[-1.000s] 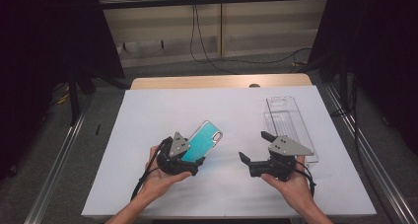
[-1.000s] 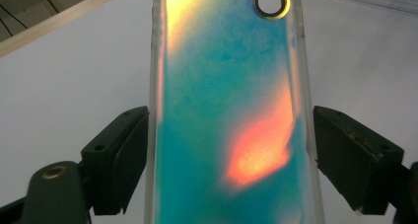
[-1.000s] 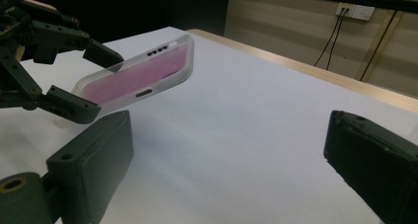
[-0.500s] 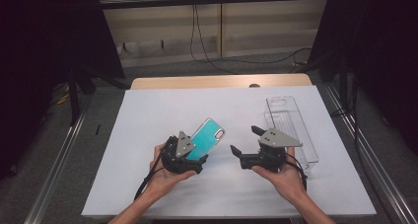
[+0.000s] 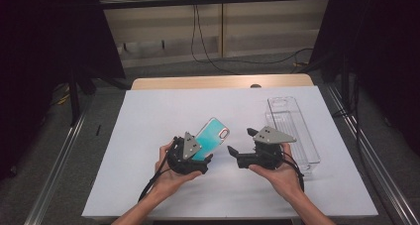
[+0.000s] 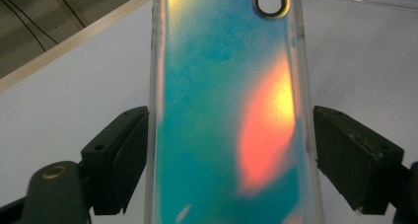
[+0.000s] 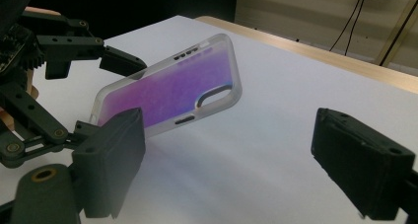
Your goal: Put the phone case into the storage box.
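Between our left gripper's (image 5: 210,158) matt black plastic jaws we see a phone case (image 6: 229,115): glossy, smooth, iridescent teal and orange, with a frosted translucent rim. Seen from our right gripper (image 7: 236,169), the same case reads purple. Both jaw sets look dull and slightly rough. The white sheet (image 5: 163,111) beneath is matt, paper-like. Beyond the right gripper lies a clear, shiny plastic tray (image 5: 297,131). A pale wood edge (image 5: 218,81) shows farther off.

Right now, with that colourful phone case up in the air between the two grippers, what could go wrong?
The left gripper may not be clamping the phone case: small gaps show beside both jaws, so the tilted case might slip to the table. The open right gripper is close and aimed at it; a careless approach might knock it loose.
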Motion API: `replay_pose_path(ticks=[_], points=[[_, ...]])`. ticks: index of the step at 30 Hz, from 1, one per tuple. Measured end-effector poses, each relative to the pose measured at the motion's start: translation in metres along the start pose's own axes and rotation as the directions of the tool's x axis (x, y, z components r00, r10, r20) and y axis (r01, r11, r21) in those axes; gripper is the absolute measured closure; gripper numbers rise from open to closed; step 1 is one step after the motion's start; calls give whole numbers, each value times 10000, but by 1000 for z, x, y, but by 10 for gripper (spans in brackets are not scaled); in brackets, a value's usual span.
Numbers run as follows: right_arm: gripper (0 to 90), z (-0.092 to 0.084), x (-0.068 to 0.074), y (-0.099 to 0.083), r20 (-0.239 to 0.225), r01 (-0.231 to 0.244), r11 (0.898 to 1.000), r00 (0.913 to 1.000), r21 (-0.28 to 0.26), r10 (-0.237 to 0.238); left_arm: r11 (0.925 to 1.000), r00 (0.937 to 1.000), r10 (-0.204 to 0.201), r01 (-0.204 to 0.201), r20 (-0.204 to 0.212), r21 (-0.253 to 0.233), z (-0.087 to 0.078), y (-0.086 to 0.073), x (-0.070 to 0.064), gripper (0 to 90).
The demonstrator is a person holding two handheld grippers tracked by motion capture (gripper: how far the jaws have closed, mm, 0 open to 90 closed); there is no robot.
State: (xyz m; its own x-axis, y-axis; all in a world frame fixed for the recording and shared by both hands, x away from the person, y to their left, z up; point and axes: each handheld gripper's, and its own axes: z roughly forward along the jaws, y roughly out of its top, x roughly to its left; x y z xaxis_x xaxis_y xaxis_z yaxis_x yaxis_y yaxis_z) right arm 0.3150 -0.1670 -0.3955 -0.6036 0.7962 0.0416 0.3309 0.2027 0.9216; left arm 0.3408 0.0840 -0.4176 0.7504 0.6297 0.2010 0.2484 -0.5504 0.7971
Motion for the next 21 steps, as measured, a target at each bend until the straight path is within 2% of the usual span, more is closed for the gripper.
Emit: replay_pose_path(ticks=[4, 8, 15, 18, 21], points=[[141, 0, -2, 3, -6, -144, 9995, 9999, 268, 144, 9999, 9999, -11, 8, -161, -172, -1, 2, -1, 174], [141, 1, -4, 7, -21, -274, 9973, 9996, 676, 276, 9999, 10000, -56, 55, -71, -137, 3, 5, -2, 174], [155, 3, -6, 13, 56, -417, 9965, 9991, 724, 414, 9997, 9999, 23, -27, -168, -224, 9, 11, -5, 174], [170, 4, -7, 13, 104, -632, 9957, 9980, 670, 626, 9996, 9997, 96, -102, -203, -255, 11, 14, -5, 174], [187, 4, -9, 14, 336, -738, 9953, 9968, 621, 719, 9992, 9996, 50, -61, -265, -406, 14, 17, -7, 174]])
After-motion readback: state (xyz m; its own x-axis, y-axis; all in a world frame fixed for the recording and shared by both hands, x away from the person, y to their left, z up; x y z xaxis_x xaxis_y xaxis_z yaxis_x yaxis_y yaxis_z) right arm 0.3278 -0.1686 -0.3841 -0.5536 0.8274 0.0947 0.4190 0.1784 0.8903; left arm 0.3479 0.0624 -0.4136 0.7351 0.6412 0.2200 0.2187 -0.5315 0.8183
